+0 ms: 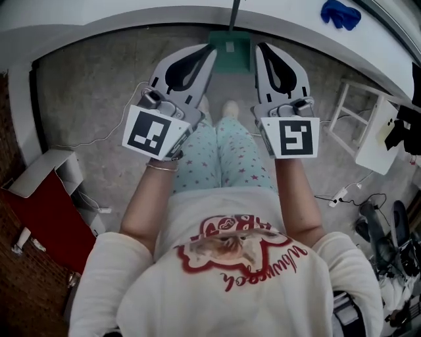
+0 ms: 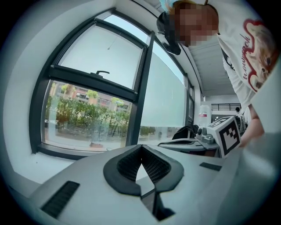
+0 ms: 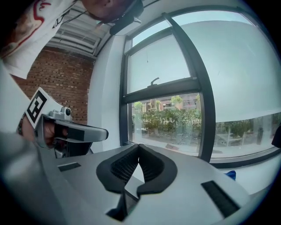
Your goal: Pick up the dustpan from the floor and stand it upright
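Note:
The green dustpan (image 1: 230, 52) rests on the floor by the far wall, its dark handle (image 1: 234, 14) rising toward the white sill. It shows only in the head view, between the two grippers and apart from both. My left gripper (image 1: 209, 49) is held up at the left of it, jaws together with nothing between them. My right gripper (image 1: 261, 47) is at the right of it, also shut and empty. In the left gripper view the pads (image 2: 141, 146) meet at the tip. The right gripper view shows the same closed tip (image 3: 139, 146), facing the window.
The person's legs in star-patterned trousers (image 1: 223, 151) stand on the grey floor. A white box (image 1: 49, 168) and a red panel (image 1: 46, 217) lie at the left. A white rack (image 1: 352, 118), a power strip with cables (image 1: 339, 195) and a blue cloth (image 1: 340, 13) are at the right.

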{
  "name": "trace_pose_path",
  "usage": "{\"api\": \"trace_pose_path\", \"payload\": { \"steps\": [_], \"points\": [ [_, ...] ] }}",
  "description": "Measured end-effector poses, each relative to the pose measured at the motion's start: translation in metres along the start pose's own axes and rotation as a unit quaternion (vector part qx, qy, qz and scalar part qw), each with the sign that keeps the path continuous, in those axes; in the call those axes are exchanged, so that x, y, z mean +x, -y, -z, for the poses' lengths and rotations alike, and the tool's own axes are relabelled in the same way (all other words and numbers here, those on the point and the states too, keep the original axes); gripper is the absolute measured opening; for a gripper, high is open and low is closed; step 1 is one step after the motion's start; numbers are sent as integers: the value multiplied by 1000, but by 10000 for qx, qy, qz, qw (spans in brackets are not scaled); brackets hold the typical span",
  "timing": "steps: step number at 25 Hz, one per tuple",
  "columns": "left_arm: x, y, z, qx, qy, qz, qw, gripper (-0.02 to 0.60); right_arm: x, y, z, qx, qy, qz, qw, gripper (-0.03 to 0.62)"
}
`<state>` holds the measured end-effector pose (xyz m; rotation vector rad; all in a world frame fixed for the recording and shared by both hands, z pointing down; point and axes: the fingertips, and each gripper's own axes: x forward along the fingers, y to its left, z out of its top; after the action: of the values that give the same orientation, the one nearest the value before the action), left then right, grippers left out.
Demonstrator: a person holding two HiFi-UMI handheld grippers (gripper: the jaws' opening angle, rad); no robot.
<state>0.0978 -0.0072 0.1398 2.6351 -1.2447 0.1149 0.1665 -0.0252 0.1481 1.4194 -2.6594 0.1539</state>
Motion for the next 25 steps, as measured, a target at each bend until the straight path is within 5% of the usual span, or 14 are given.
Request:
{"api": "trace_pose_path", "payload": {
  "steps": [4, 12, 20, 25],
  "points": [
    [-19, 11, -13, 51, 193, -140, 9997, 18, -15, -12, -20, -172, 191, -256, 9993, 25],
    [-57, 39, 5, -83, 221, 83, 9997, 18, -52, -32, -11, -337, 42, -94, 9994, 25],
    [-132, 66, 16, 74, 461, 407, 9981, 18, -109, -108, 13, -139, 28, 372, 9992, 25],
    [-208, 93, 23, 53, 176, 584, 9981, 18, -161, -166, 1, -6, -1, 713, 9975, 25]
  ]
}}
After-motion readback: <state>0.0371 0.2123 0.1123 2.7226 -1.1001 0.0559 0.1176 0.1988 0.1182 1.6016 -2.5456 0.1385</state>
